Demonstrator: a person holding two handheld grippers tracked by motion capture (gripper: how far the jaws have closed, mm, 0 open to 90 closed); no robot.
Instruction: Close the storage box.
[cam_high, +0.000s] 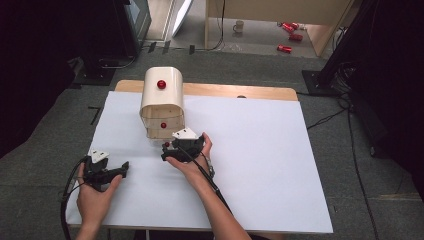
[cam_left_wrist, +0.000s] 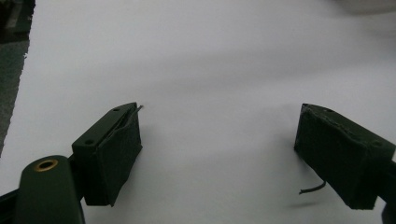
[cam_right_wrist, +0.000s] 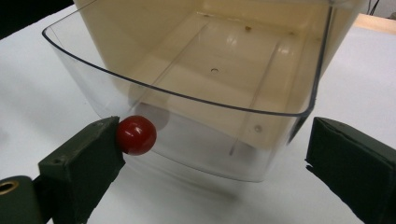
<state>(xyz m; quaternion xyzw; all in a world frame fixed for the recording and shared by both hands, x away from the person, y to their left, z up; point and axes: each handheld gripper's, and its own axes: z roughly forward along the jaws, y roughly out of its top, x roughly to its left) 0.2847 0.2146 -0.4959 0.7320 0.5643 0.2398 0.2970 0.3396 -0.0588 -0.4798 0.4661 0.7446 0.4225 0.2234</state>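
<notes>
A cream box (cam_high: 161, 97) with a rounded top stands on the white sheet, a red knob (cam_high: 161, 84) on top of it. Its clear plastic drawer (cam_right_wrist: 210, 93) is pulled out toward me and looks empty. The drawer's red knob (cam_right_wrist: 136, 135) sits at its front wall and touches the inner tip of one jaw of my right gripper (cam_right_wrist: 212, 149). That gripper (cam_high: 166, 151) is open, its jaws spread wide in front of the drawer. Off to the left and lower, my left gripper (cam_high: 124, 169) rests on the sheet. It (cam_left_wrist: 219, 140) is open with nothing between its jaws.
The white sheet (cam_high: 250, 150) covers most of a wooden table (cam_high: 240, 91). Dark floor mats surround it. Red cans (cam_high: 290, 30) and a mug (cam_high: 239, 26) lie on the floor far behind. Black stands flank the table at both back corners.
</notes>
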